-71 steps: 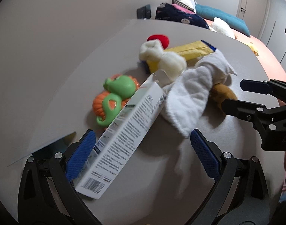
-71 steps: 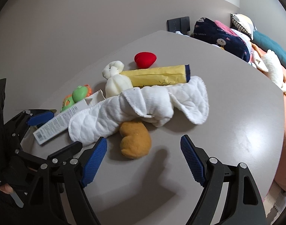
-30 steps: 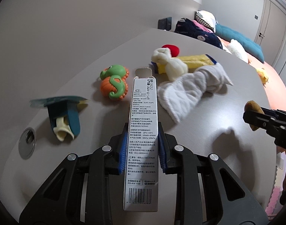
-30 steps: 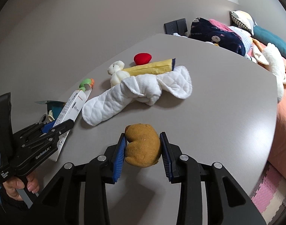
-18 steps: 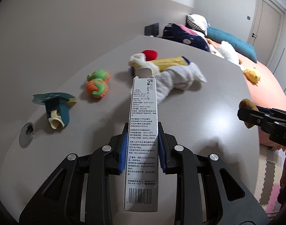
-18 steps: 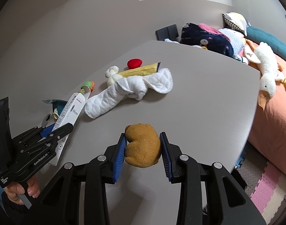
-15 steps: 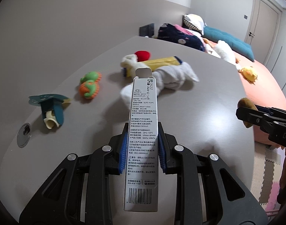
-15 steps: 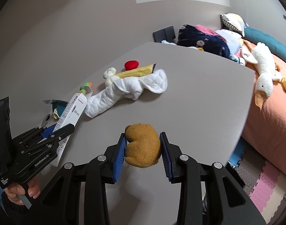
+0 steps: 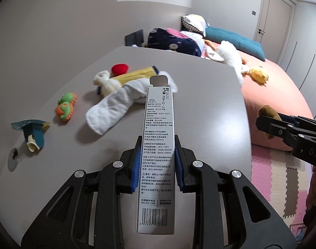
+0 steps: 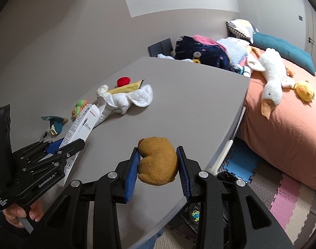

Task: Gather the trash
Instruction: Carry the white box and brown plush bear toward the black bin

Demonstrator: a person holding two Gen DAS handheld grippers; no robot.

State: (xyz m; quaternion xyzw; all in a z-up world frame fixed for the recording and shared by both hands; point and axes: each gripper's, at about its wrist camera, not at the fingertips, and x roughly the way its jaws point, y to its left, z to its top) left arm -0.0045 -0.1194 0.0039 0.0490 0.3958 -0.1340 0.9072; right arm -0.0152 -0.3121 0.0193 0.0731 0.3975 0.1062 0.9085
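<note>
My left gripper (image 9: 158, 166) is shut on a long white printed carton (image 9: 156, 145) and holds it above the grey table (image 9: 209, 108); the carton also shows in the right wrist view (image 10: 83, 122). My right gripper (image 10: 159, 167) is shut on a brown plush toy (image 10: 158, 162), held over the table near its right edge. The right gripper appears at the right of the left wrist view (image 9: 282, 132), with the plush (image 9: 268, 112) between its fingers.
On the table lie a white quilted cloth (image 9: 116, 105), a yellow tube (image 9: 135, 73), a red plush (image 9: 119, 68), a cream plush (image 9: 105, 83), an orange-green toy (image 9: 65, 109) and a teal item (image 9: 32, 132). A bed (image 10: 282, 112) with stuffed toys stands right. A dark bag (image 10: 199, 213) sits under the table edge.
Both grippers have drawn back and up from the table, each with its object held. The table edge, floor mats and dark bag have come into the right wrist view.
</note>
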